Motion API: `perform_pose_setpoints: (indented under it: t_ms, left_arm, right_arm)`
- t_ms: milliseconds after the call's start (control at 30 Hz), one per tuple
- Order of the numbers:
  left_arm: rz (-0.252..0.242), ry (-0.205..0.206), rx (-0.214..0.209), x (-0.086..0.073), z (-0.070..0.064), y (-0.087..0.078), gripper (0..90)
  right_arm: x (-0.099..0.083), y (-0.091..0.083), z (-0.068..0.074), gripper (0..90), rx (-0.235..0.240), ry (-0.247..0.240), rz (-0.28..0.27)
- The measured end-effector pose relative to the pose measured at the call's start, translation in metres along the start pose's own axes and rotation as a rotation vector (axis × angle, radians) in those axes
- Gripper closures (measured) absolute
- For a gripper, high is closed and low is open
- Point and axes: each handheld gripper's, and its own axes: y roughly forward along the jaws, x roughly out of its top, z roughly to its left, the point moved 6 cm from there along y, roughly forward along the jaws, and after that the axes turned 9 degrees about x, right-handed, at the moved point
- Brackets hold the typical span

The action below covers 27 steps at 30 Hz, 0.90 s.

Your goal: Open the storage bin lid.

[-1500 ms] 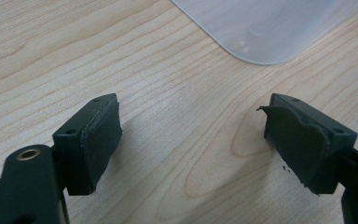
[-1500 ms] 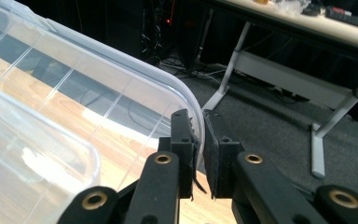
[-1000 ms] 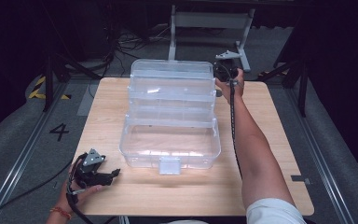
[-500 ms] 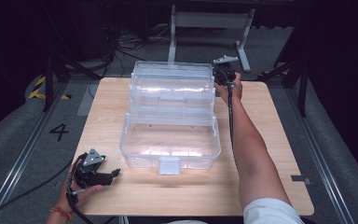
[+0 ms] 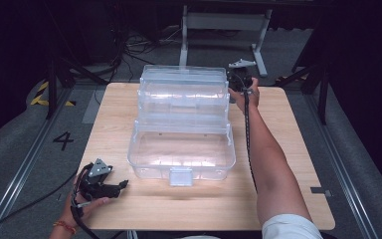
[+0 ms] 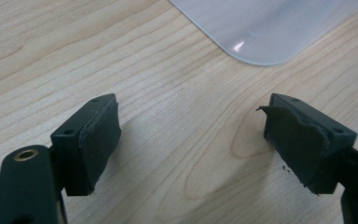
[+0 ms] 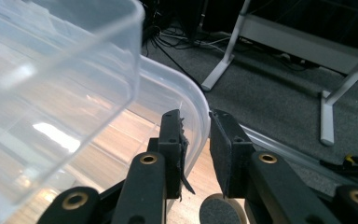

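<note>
The box [image 5: 181, 124], a clear plastic tiered organiser, stands in the middle of the table [image 5: 298, 149], with its lower tray toward the person and its upper trays stepped back toward the far edge; a small latch tab shows at the middle of its near wall. The right gripper [image 5: 239, 79] is at the box's far right corner, and in the right gripper view its fingers [image 7: 228, 149] straddle the rim of a clear tray wall [image 7: 193, 116]: one finger inside, one outside, the gap narrow but apparently not quite pinched, so the grip looks about to close rather than made. The left gripper [image 5: 110, 187] rests low at the near left corner of the table, well apart from the box; the left gripper view shows its fingers [image 6: 95, 140] spread wide over bare wood with nothing between them, a rounded corner of clear plastic [image 6: 265, 32] farther ahead. The step in hand seems to be taking hold of the back rim in order to move or fold the upper tiers. The next move calls for squeezing firmly onto that thin, slick wall, then moving it slowly, since the plastic could slip out or the whole box could slide; the free gripper could steady the front.
</note>
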Motion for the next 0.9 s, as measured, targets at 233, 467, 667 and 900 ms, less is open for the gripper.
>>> perform_pose_setpoints:
  t_ms: [233,467,667,900]
  left_arm:
    - [0.0,-0.001,0.0,0.0,0.0,0.0,18.9]
    - [0.0,0.002,0.0,0.0,0.0,0.0,18.8]
    - [0.0,0.007,0.003,0.0,0.001,0.0,18.8]
    - [0.002,0.003,0.002,0.0,0.0,0.0,18.8]
  right_arm:
    - [0.006,-0.008,0.003,76.1,0.004,-0.019,-0.011]
    - [0.009,-0.02,0.008,76.3,0.008,-0.035,-0.021]
    - [0.012,-0.033,0.007,75.5,0.005,-0.053,-0.032]
    - [0.01,-0.045,0.011,75.0,0.009,-0.08,-0.035]
